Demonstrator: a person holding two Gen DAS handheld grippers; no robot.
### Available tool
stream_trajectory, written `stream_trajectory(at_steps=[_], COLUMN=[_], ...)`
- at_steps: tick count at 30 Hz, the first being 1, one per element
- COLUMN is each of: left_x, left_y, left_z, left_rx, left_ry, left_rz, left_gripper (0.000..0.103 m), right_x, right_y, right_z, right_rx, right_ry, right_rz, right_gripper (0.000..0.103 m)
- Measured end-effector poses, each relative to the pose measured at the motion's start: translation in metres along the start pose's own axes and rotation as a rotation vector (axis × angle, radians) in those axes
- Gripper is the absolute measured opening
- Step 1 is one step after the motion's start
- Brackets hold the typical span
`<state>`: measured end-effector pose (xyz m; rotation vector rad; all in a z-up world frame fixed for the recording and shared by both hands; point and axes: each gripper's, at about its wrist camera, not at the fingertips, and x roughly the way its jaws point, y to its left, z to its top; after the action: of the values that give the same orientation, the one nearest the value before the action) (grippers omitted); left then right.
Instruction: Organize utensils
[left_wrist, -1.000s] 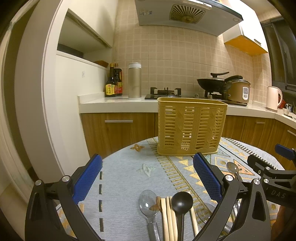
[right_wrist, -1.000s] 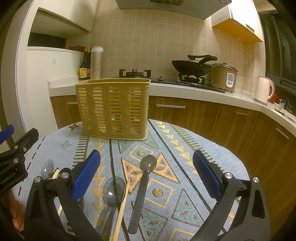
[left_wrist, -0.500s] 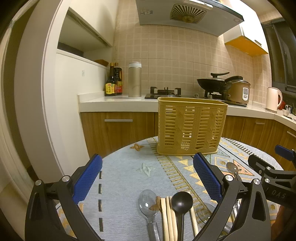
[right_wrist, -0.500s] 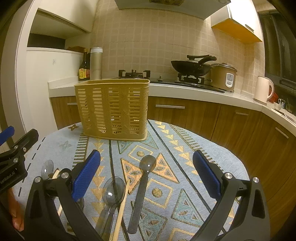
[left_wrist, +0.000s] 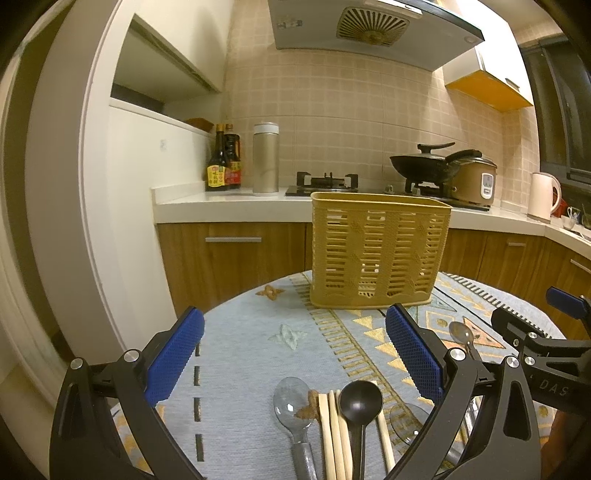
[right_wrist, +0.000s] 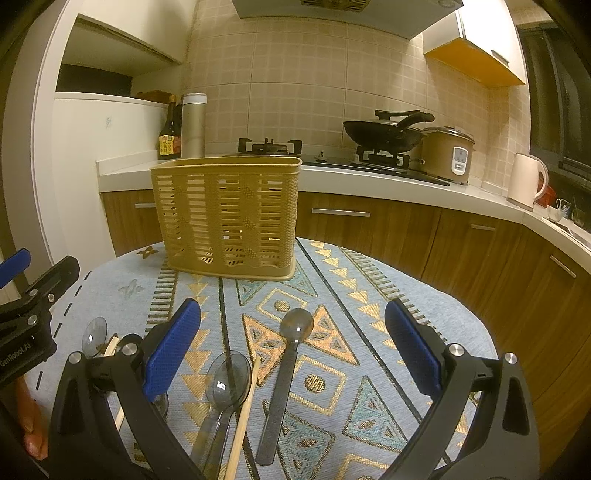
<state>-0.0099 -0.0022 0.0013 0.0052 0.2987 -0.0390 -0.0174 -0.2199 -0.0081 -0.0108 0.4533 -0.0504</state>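
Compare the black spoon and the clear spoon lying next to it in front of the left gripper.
The black spoon is opaque and dark with a round bowl; the clear spoon is see-through with a more oval bowl and a grey handle. Chopsticks lie between them. Both lie flat on the tablecloth, bowls toward the basket.

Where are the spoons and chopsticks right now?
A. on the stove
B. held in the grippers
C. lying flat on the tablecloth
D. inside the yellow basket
C: the black spoon, the clear spoon and the chopsticks lie flat on the tablecloth, in front of the yellow basket; both grippers are open and hold nothing.
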Motion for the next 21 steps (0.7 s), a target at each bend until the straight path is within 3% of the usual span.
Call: stream_trajectory(at_steps=[15, 18, 21], left_x=[0.001, 0.012, 0.021], left_y=[0.008, 0.031, 0.055], left_z=[0.001, 0.003, 0.007], left_rx=[-0.042, -0.122, -0.19], left_ry=[0.011, 0.11, 0.212], left_rz=[-0.006, -0.094, -0.148], left_gripper=[0.096, 0.095, 0.09], right_x=[0.003, 0.009, 0.016], right_y=[-0.004, -0.011, -0.023], right_z=[0.002, 0.004, 0.005], right_rx=[0.019, 0.045, 0.108], right_ry=[0.017, 0.058, 0.131], right_rz=[-0.003, -0.02, 0.017], right_gripper=[0.095, 0.095, 0.095])
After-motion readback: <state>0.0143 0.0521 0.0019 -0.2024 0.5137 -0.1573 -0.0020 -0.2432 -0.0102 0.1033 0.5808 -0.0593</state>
